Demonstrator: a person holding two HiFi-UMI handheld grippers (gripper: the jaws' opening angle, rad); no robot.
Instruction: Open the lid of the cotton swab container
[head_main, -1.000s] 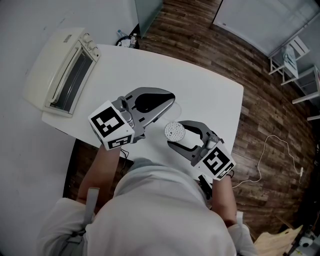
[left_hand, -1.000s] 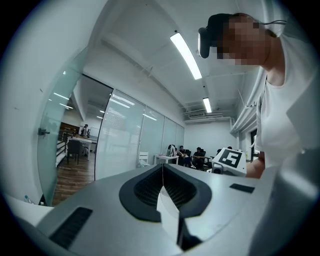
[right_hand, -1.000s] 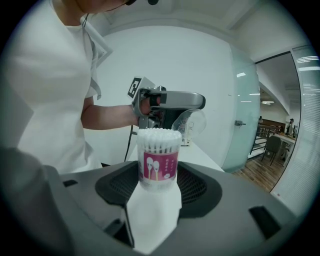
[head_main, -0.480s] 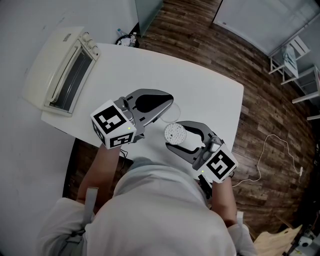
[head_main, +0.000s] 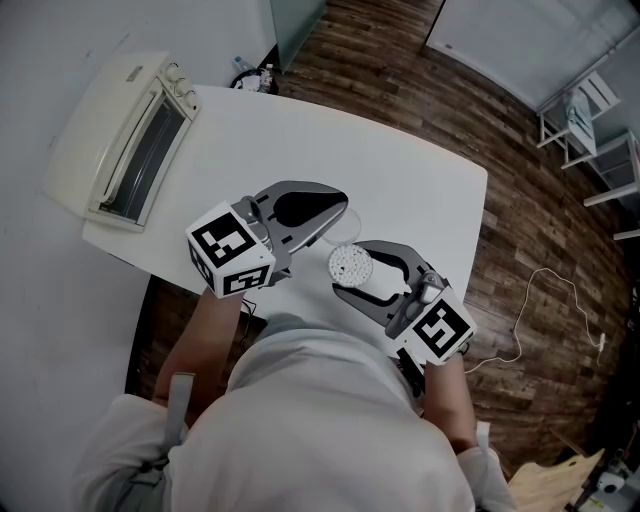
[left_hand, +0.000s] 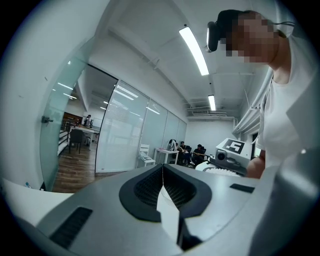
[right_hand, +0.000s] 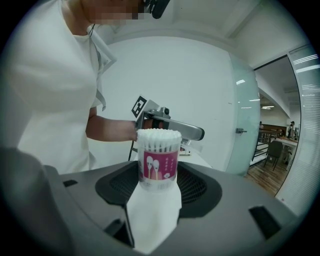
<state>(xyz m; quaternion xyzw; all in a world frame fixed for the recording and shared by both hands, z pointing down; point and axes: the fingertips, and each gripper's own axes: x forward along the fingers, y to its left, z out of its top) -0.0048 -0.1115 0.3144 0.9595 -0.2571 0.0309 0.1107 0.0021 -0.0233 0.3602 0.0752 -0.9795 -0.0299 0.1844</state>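
The cotton swab container (head_main: 350, 264) is a clear tub with a pink label and stands upright on the white table (head_main: 400, 170). Its top has no lid, so the white swab heads show (right_hand: 159, 135). My right gripper (head_main: 348, 270) is shut on the tub's sides (right_hand: 159, 170). My left gripper (head_main: 340, 212) hovers just left of the tub with its jaws together (left_hand: 162, 172). A faint clear round lid (head_main: 335, 227) shows at its tips in the head view. In the left gripper view the lid cannot be made out.
A cream countertop oven (head_main: 120, 135) sits at the table's left end, with small bottles (head_main: 255, 78) behind it. Wooden floor surrounds the table, and a cable (head_main: 540, 300) lies on it at the right. People sit far off behind glass partitions (left_hand: 190, 149).
The left gripper has rolled slightly and its marker cube has edged right. The right gripper and the tub have stayed almost still.
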